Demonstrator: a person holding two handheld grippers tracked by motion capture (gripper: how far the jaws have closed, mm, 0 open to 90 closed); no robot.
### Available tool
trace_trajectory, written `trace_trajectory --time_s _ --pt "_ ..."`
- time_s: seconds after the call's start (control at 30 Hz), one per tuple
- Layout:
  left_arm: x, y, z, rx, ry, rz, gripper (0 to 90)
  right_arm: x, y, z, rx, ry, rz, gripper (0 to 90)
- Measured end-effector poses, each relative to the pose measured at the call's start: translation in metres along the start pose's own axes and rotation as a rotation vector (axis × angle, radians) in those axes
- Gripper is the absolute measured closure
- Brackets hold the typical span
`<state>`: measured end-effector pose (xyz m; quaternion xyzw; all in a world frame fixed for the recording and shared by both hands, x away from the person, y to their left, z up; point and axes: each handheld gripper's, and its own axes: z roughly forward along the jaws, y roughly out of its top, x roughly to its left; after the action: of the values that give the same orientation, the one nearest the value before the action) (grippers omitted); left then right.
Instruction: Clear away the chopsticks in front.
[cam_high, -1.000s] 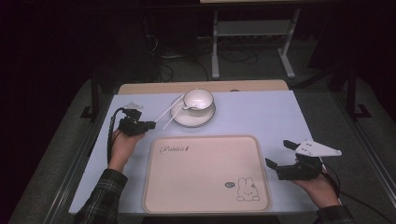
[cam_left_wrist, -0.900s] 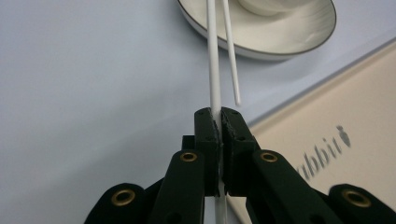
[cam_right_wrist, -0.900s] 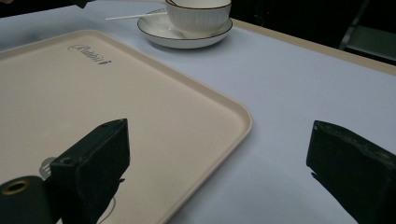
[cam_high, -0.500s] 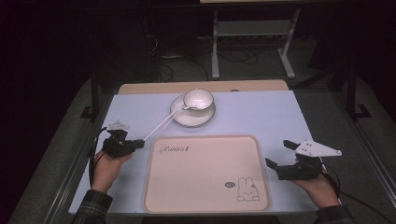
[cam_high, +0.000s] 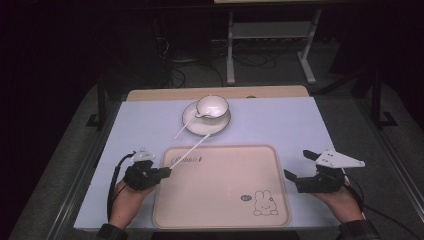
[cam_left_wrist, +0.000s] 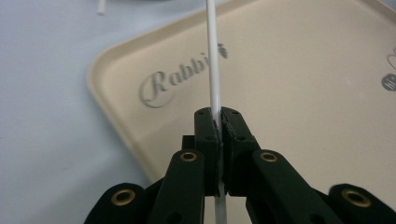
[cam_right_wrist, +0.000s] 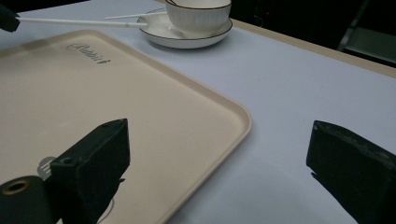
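A: What is held by the left gripper (cam_high: 167, 172)?

B: A white stick (cam_high: 192, 148) is clamped between its closed jaws at the tray's (cam_high: 280, 200) left edge. The stick is seen slanting up over the tray's near-left corner toward the saucer (cam_high: 192, 127).

A: And the right gripper (cam_high: 296, 167)?

B: Its jaws are spread wide and nothing is held; it is seen beside the tray's right edge, over the surface (cam_high: 280, 120).

A: What else is shown?

B: A cup (cam_high: 212, 106) is seen on the saucer beyond the tray, and a second stick (cam_high: 181, 131) is leaned on the saucer's rim.
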<state>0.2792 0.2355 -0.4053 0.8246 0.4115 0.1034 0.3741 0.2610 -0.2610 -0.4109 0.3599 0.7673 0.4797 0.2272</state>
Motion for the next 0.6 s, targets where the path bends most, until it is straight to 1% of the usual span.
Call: trace_trajectory --time_s 0.03,0.1,0.13,0.17,0.2,0.3,0.4,0.5,0.6 --pt "0.0 0.0 0.0 0.0 0.0 0.0 86.0 0.0 0.0 0.0 0.0 0.0 0.0 5.6" --pt "-0.009 0.0 0.008 0.019 -0.02 0.018 86.0 0.0 0.0 0.0 0.001 0.001 -0.001 5.6" --pt "-0.009 0.0 0.008 0.019 -0.02 0.018 86.0 0.0 0.0 0.0 0.001 0.001 -0.001 5.6" --pt "-0.013 0.0 0.012 0.033 -0.022 0.033 86.0 0.0 0.0 0.001 0.002 0.001 -0.004 5.6" --pt "-0.014 0.0 0.013 0.038 -0.023 0.037 86.0 0.0 0.0 0.001 0.002 0.001 -0.004 5.6" --pt "-0.015 -0.001 0.018 0.052 -0.025 0.043 86.0 0.0 0.0 0.001 0.003 0.0 -0.005 5.6" --pt "-0.015 -0.001 0.018 0.052 -0.032 0.041 86.0 0.0 0.0 0.001 0.003 0.0 -0.006 5.6" --pt "-0.014 -0.003 0.02 0.067 -0.037 0.044 85.9 0.0 0.0 0.001 0.005 0.0 -0.006 5.6" --pt "-0.014 -0.004 0.021 0.072 -0.04 0.045 85.9 0.0 0.0 0.001 0.005 0.001 -0.006 5.6"
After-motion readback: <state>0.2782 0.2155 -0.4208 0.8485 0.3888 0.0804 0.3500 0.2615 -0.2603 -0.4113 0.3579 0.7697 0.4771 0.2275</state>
